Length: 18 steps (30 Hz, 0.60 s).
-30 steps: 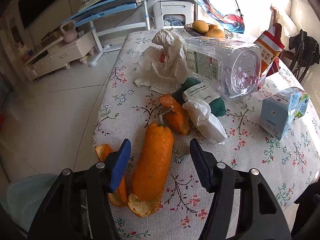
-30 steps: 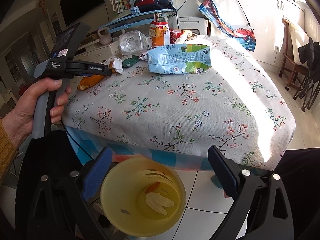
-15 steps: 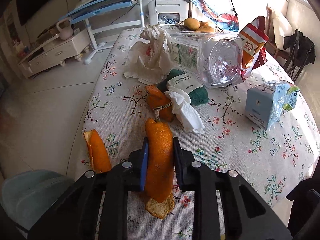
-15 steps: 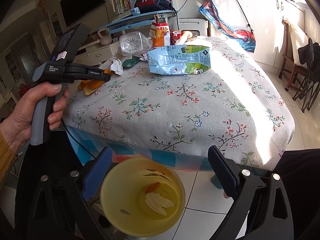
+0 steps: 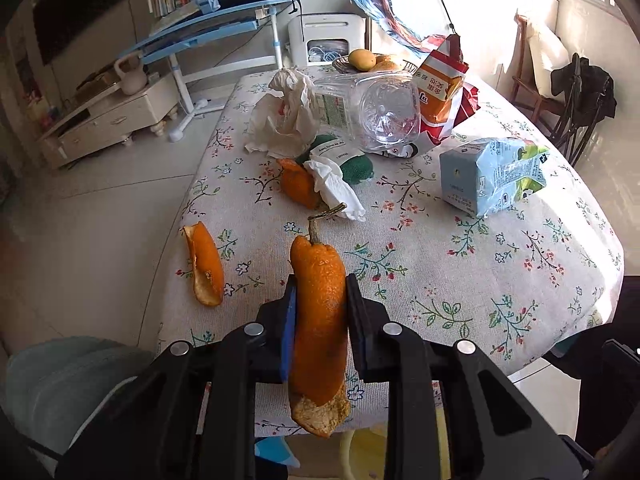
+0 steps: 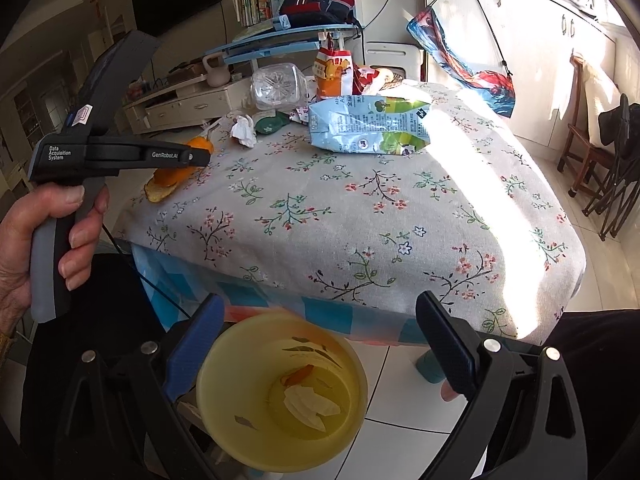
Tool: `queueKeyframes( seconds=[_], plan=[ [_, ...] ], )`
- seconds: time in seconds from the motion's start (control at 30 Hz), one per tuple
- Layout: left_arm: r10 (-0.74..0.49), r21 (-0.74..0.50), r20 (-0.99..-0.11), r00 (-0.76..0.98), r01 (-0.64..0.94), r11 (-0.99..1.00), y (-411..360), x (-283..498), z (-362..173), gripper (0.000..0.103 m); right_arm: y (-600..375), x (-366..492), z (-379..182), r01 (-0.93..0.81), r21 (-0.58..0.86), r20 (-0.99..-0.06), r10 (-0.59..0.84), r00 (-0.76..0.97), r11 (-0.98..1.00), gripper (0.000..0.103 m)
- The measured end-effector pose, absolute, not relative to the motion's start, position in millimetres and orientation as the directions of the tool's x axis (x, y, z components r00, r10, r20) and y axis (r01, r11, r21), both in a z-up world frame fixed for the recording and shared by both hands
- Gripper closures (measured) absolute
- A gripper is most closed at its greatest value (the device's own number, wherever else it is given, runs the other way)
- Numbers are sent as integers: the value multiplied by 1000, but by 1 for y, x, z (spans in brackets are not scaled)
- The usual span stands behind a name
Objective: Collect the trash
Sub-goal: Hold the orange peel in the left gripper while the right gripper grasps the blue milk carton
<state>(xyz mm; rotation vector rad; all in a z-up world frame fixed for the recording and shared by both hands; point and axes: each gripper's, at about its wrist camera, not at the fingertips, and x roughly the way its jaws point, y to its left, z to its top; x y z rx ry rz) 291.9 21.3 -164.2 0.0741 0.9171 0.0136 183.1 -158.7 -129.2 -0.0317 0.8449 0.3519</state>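
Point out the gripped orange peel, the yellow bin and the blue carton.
orange peel (image 5: 320, 312): left wrist view, mid-strip between the pads.
yellow bin (image 6: 224, 432): right wrist view, inner wall.
blue carton (image 6: 360, 132): right wrist view, printed side.

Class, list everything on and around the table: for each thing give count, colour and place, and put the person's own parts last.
Orange peel: three, orange; one in the left gripper, one at the table's left edge, one under the tissue.
Tissue: two, white; mid-table and behind it.
Pouch: one, green; beside the tissue.
Bottle: one, clear; lying on its side.
Snack bag: one, orange and red; behind the bottle.
Carton: one, pale blue; on its side, right.
Fruit bowl: one; far end.
Bin: one, yellow; on the floor below the table.
Tablecloth: one, floral.
Left gripper: shut on the peel.
Right gripper: open, above the bin.
Hand: holds the left gripper's handle.
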Motion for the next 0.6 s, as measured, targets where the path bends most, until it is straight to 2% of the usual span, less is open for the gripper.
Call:
queueKeyframes(
  seconds=[0.33,0.6],
  plan=[
    [31,70,-778,628,38,997,14,264,-151,81,-156,185,-120,-351,83,-725,298,621,933,11],
    [15,62,-784,621,54,997,15,252,-148,81,-142,217,-93,-467,-59,-679,307,667,883,11]
  ],
)
